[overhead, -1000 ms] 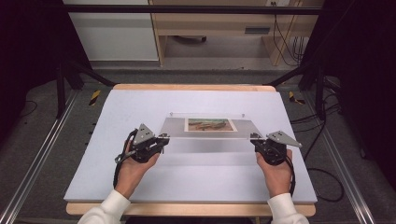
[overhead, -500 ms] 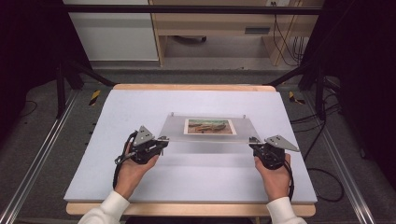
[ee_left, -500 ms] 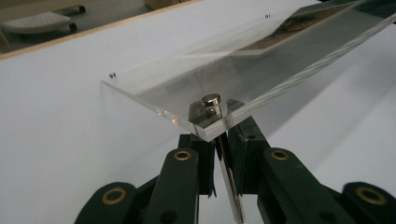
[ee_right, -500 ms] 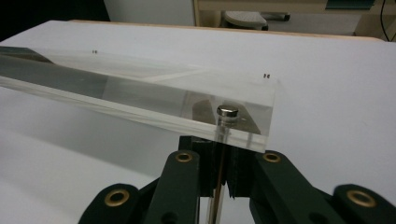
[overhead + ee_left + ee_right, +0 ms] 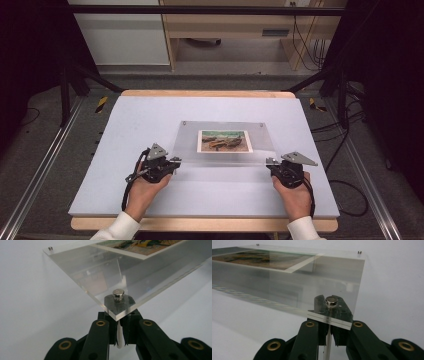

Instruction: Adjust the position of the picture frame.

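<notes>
Pale worktop (image 5: 150,120), dark room behind | left tongs (image 5: 172,162) clenched on the near-left corner of the clear acrylic frame (image 5: 225,156) | right tongs (image 5: 270,162) clenched on its near-right corner | frame spans between them, printed picture (image 5: 224,141) at 12 o'clock from its near edge.

we see the white table (image 5: 150,125) evenly and brightly lit from above, dark surroundings at both sides, soft reflections in the clear acrylic frame (image 5: 100,272), near black jaws slightly blurred in our gripper views, far frame edge soft, faint shadows
</notes>
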The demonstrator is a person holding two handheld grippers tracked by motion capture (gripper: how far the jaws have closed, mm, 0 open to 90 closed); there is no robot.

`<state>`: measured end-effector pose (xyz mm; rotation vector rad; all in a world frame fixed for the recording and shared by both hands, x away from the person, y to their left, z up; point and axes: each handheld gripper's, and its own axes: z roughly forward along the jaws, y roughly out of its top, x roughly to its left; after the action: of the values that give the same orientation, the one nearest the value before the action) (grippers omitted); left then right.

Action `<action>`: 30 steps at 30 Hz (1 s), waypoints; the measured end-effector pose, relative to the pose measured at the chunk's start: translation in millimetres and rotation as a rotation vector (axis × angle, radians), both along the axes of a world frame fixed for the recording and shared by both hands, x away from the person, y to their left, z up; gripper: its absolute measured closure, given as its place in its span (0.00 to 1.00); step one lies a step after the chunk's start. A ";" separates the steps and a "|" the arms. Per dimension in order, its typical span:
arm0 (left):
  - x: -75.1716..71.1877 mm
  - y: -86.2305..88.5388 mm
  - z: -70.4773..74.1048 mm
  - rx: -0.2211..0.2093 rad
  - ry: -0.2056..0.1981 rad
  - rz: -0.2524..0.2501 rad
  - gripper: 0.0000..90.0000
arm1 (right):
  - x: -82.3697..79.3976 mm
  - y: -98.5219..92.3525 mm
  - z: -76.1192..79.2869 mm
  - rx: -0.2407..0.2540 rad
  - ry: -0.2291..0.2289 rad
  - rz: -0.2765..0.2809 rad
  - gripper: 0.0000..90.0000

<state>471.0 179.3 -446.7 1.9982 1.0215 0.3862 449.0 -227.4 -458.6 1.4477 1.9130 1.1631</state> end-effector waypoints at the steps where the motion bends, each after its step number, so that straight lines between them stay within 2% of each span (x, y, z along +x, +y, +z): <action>1: -0.4 -0.1 -1.3 0.002 0.005 0.001 0.92 | -0.3 -0.4 -0.8 0.004 0.012 0.001 0.92; 8: -3.0 -0.4 -9.0 0.005 0.022 0.005 0.93 | -0.8 -1.8 -6.3 -0.006 0.052 0.014 0.92; 15: -3.9 0.3 -13.8 0.014 0.012 0.001 0.93 | -1.4 -1.9 -9.5 -0.006 0.075 0.021 0.92; 21: -4.3 1.1 -14.3 0.019 -0.010 0.006 0.93 | -1.0 -1.1 -10.0 -0.006 0.069 0.025 0.92; 30: -4.0 4.2 -18.2 0.010 0.000 0.011 0.93 | 2.1 0.9 -12.8 -0.014 0.074 0.039 0.92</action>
<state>467.0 183.5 -464.8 2.0021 1.0323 0.3980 451.1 -226.6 -471.5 1.4713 2.0039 1.1254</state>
